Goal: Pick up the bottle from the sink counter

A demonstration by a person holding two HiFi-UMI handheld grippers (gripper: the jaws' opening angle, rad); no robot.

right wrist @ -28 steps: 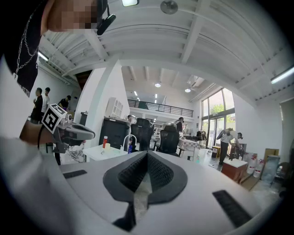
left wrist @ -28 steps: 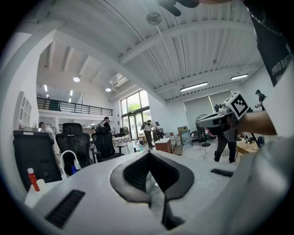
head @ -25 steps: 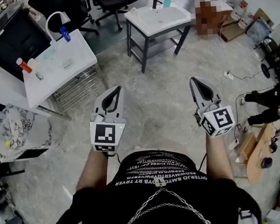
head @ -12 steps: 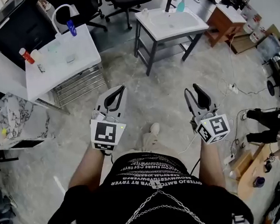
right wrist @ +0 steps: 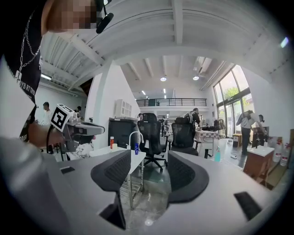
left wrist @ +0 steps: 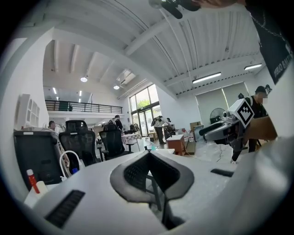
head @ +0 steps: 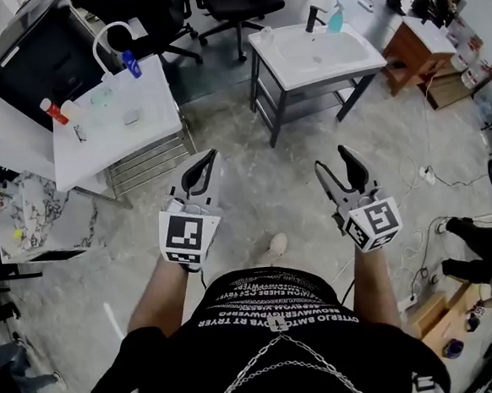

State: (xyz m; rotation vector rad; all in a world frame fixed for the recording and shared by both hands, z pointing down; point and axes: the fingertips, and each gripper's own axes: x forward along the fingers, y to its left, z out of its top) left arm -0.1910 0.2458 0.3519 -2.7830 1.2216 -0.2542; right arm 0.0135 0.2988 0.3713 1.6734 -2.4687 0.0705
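A teal bottle (head: 335,19) is seen at the back edge of the white sink counter (head: 362,59), beside a black tap (head: 312,17). The counter is set well ahead of both grippers, with open grey floor (head: 251,149) in between. A black chair (head: 243,1) is parked near its left back edge. A second white table (head: 150,114) with a blue bottle (head: 131,66) is placed to the left, with a gap of floor between the two. The left gripper's (head: 207,159) fingers are pressed together, with nothing held. The right gripper's (head: 335,163) fingers are being opened, and nothing is between them.
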